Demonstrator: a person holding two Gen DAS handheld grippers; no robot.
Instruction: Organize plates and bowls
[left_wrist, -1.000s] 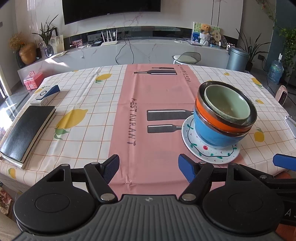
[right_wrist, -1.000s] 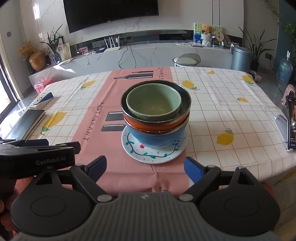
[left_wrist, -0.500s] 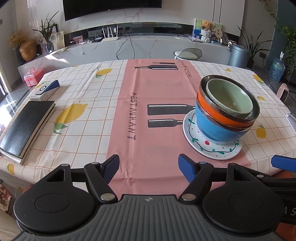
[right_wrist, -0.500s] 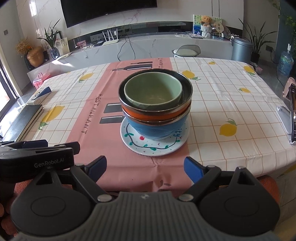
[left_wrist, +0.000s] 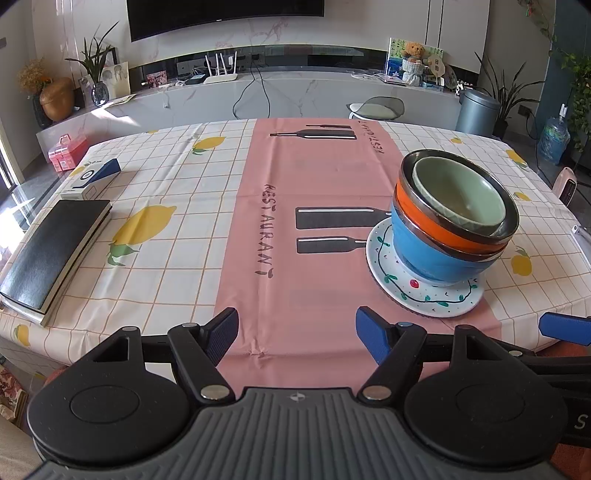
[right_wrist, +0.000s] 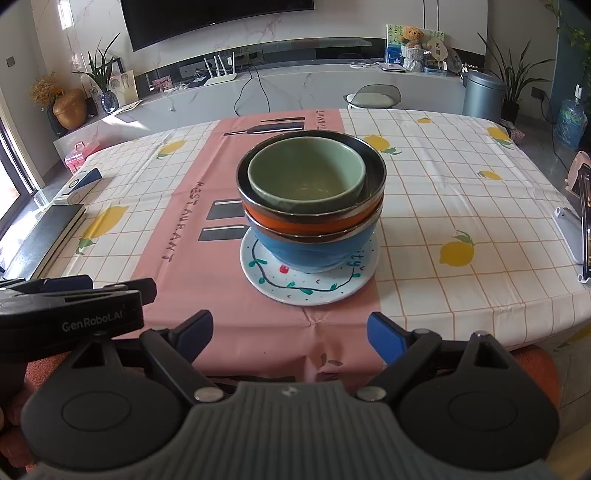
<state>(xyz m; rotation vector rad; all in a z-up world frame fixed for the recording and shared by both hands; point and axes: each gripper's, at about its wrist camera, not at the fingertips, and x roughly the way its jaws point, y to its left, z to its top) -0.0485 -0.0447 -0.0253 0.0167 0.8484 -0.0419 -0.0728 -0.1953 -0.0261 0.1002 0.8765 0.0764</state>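
A stack stands on the pink strip of the tablecloth: a white painted plate (right_wrist: 291, 291) (left_wrist: 424, 299) at the bottom, then a blue bowl (right_wrist: 310, 251) (left_wrist: 432, 254), an orange bowl with a steel rim (right_wrist: 295, 221) (left_wrist: 439, 229), and a green bowl (right_wrist: 306, 177) (left_wrist: 461, 199) nested on top. My right gripper (right_wrist: 290, 334) hangs open over the table's near edge, short of the stack, nothing between its fingers. My left gripper (left_wrist: 297, 332) is open too, left of the stack and apart from it.
A black notebook (left_wrist: 51, 251) and a blue-and-white box (left_wrist: 92, 177) lie at the table's left edge. A phone stand (right_wrist: 576, 236) sits at the right edge. Beyond the table (left_wrist: 177, 192) are a chair (right_wrist: 373, 96), a bin (right_wrist: 482, 92) and a long counter.
Both views have shifted slightly, with the stack a little lower and nearer in the right wrist view. Both grippers stay open and the stack has not moved.
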